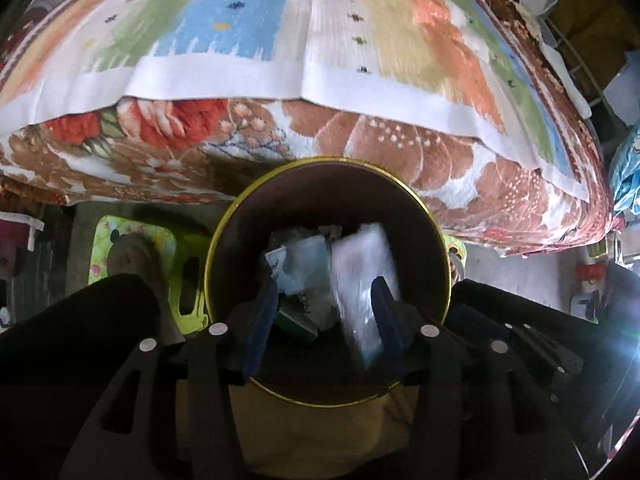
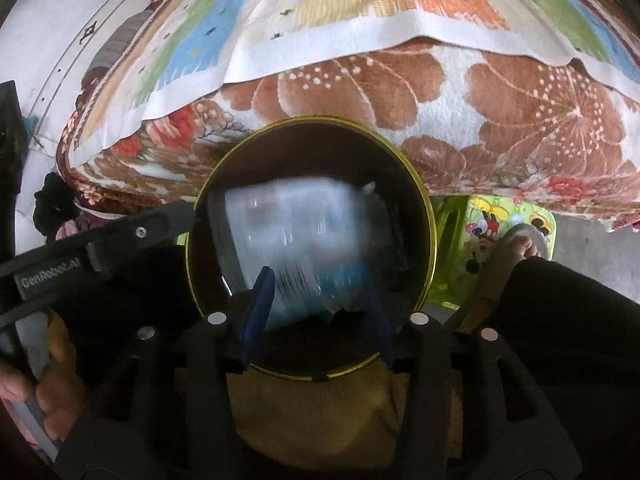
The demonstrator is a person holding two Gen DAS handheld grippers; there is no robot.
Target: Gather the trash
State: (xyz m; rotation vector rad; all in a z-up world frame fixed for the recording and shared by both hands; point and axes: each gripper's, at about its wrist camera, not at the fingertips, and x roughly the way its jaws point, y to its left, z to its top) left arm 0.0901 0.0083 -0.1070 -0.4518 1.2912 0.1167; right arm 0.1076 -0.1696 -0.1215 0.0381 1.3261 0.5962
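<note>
A round dark bin with a gold rim [image 1: 224,240] stands on the floor against the bed; it also shows in the right wrist view [image 2: 430,216]. Both grippers hover over its mouth. My left gripper [image 1: 324,320] is open, and a blurred clear plastic wrapper [image 1: 366,276] lies by its right finger, above other crumpled trash [image 1: 296,260] in the bin. My right gripper [image 2: 316,312] is open, with a blurred clear plastic wrapper [image 2: 296,232] just ahead of its fingers, inside the bin's mouth. The left gripper's body [image 2: 120,236] shows at the left of the right wrist view.
A bed with a flowered brown blanket [image 1: 360,140] and a striped cloth [image 1: 280,20] fills the far side. A green cartoon stool [image 2: 500,224] stands beside the bin, and also shows in the left wrist view [image 1: 132,240]. The person's dark-trousered leg [image 2: 568,312] and sandalled foot [image 2: 516,244] are close by.
</note>
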